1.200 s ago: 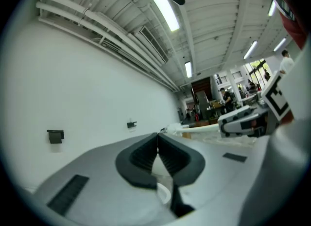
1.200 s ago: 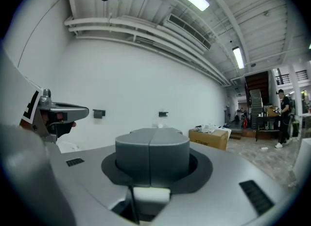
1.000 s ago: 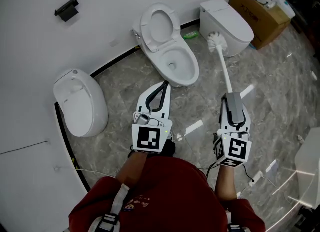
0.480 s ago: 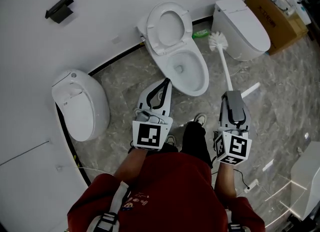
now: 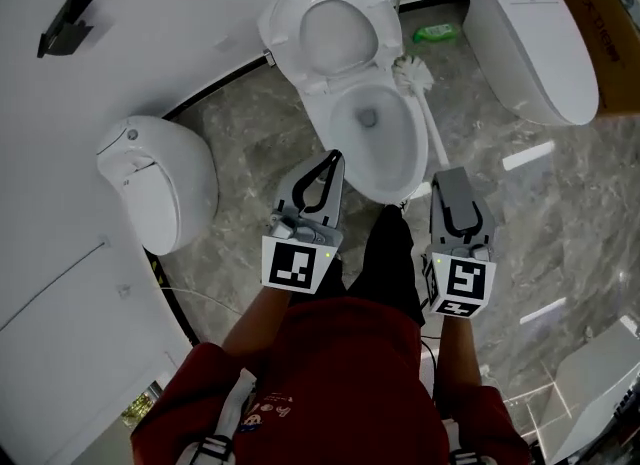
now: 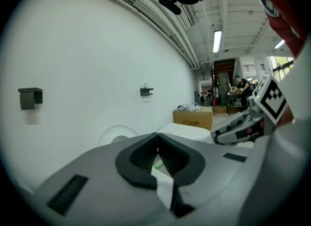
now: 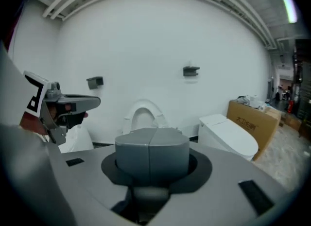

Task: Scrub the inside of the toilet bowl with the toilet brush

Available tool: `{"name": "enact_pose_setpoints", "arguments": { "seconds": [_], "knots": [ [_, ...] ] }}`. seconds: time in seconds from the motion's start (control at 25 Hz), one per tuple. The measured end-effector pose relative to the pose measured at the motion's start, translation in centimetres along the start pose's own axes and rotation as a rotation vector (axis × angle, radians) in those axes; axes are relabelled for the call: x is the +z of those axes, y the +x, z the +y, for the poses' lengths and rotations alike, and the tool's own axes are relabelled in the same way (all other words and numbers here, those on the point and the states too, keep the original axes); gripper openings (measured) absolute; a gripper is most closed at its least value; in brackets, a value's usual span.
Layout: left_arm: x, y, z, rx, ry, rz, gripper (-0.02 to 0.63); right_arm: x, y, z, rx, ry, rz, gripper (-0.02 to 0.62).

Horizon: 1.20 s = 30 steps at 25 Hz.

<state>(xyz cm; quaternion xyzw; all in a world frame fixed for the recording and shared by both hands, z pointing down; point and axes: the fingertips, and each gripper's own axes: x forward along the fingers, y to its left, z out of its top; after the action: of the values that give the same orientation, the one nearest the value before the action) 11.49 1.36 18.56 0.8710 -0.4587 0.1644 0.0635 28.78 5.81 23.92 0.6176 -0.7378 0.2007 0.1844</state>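
Observation:
The open toilet has its lid point(image 5: 335, 28) raised and its bowl point(image 5: 372, 133) straight ahead of me. A white toilet brush point(image 5: 412, 71) hangs by the bowl's right rim, bristles near the hinge. Its thin shaft runs back to a grey grip point(image 7: 152, 154). My right gripper point(image 5: 452, 181) is shut on that grip. The left gripper point(image 5: 333, 160) points at the bowl's near left rim. Its jaws meet at the tips with nothing between them point(image 6: 156, 135). In the right gripper view the raised lid point(image 7: 142, 118) shows just beyond the grip.
A second toilet point(image 5: 535, 38) with its lid down stands to the right, a cardboard box point(image 5: 612, 23) beyond it. A rounded white fixture point(image 5: 160, 183) sits at the left wall. A green bottle point(image 5: 435, 33) lies by the wall. My shoe point(image 5: 395, 215) is near the bowl's front.
Both grippers moved forward and down toward the open toilet. The brush head swung from in front of the closed toilet to the open bowl's right rim.

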Motion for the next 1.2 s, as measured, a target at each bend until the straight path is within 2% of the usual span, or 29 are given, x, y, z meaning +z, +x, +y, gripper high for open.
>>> {"name": "enact_pose_setpoints", "arguments": {
  "seconds": [0.12, 0.24, 0.36, 0.48, 0.6, 0.72, 0.88, 0.96, 1.08, 1.2],
  "knots": [
    [-3.5, 4.0, 1.5, 0.048, -0.020, 0.070, 0.000, -3.5, 6.1, -0.9, 0.083, -0.044, 0.114, 0.146],
    [-8.0, 6.8, 2.6, 0.079, -0.029, 0.127, 0.000, -8.6, 10.8, -0.7, 0.142, -0.082, 0.233, 0.146],
    [-15.0, 8.9, 3.6, 0.092, -0.087, 0.239, 0.000, -15.5, 14.6, 0.2, 0.179, -0.107, 0.362, 0.146],
    [-22.4, 11.1, 4.6, 0.093, -0.152, 0.294, 0.000, -23.6, 18.5, 1.1, 0.187, -0.143, 0.482, 0.146],
    [-28.9, 12.0, 4.7, 0.076, -0.171, 0.356, 0.000, -30.3, 21.3, 1.7, 0.196, -0.237, 0.579, 0.146],
    [-33.3, 11.3, 4.3, 0.076, -0.217, 0.384, 0.000, -34.6, 22.5, 2.4, 0.212, -0.367, 0.640, 0.146],
    [-36.1, 9.8, 4.8, 0.080, -0.264, 0.414, 0.000, -36.1, 23.8, 5.4, 0.230, -0.440, 0.667, 0.146],
    [-36.3, 9.6, 5.6, 0.090, -0.270, 0.410, 0.000, -35.8, 24.7, 7.2, 0.250, -0.405, 0.670, 0.147],
    [-36.2, 9.4, 6.9, 0.105, -0.278, 0.409, 0.000, -33.1, 26.4, 10.5, 0.330, -0.327, 0.613, 0.147],
    [-35.9, 9.8, 8.1, 0.111, -0.276, 0.403, 0.000, -29.8, 29.3, 12.3, 0.361, -0.361, 0.538, 0.146]
  ]
}}
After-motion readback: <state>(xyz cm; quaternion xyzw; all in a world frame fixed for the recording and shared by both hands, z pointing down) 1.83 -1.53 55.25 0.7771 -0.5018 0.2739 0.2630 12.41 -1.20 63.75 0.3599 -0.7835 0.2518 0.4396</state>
